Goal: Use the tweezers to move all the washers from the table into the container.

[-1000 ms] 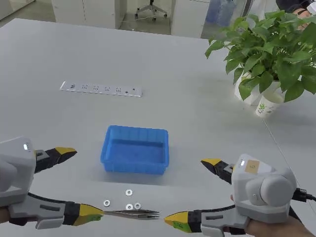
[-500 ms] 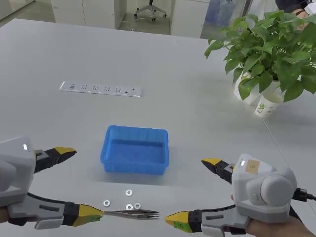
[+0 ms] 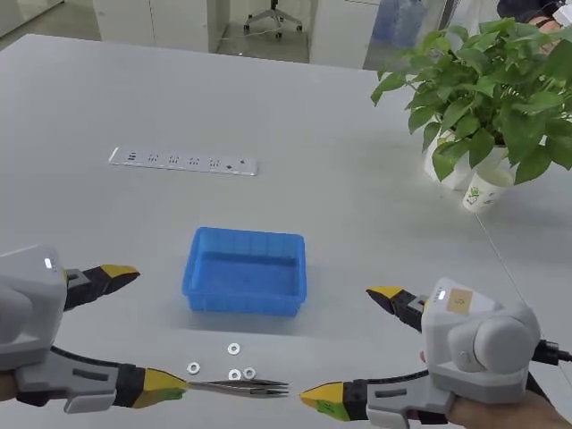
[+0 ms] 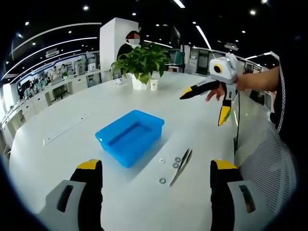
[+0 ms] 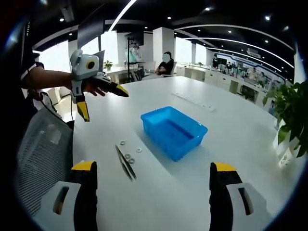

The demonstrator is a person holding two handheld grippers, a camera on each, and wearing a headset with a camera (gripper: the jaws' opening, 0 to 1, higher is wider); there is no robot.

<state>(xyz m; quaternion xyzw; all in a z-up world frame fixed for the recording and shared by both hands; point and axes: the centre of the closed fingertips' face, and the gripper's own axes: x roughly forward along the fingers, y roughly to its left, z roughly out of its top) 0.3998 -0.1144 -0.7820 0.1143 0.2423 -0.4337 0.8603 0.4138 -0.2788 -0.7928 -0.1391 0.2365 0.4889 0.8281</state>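
A blue container (image 3: 246,271) sits on the white table, with nothing seen inside it. In front of it lie several small washers (image 3: 233,349) and, just nearer me, metal tweezers (image 3: 241,386). My left gripper (image 3: 154,329) hovers open at the lower left, its lower jaw tip close to the tweezers' handle end. At the lower right my right gripper (image 3: 340,343) is open, its lower tip just right of the tweezers' points. The left gripper view shows the container (image 4: 130,136), tweezers (image 4: 181,166) and washers (image 4: 162,160). In the right gripper view the tweezers (image 5: 125,162) lie beside the washers (image 5: 138,149).
A white power strip (image 3: 183,163) lies beyond the container. A potted plant (image 3: 487,98) in a white pot stands at the far right. The table's near edge runs just below the grippers. A mesh chair back (image 5: 41,154) stands beside the table.
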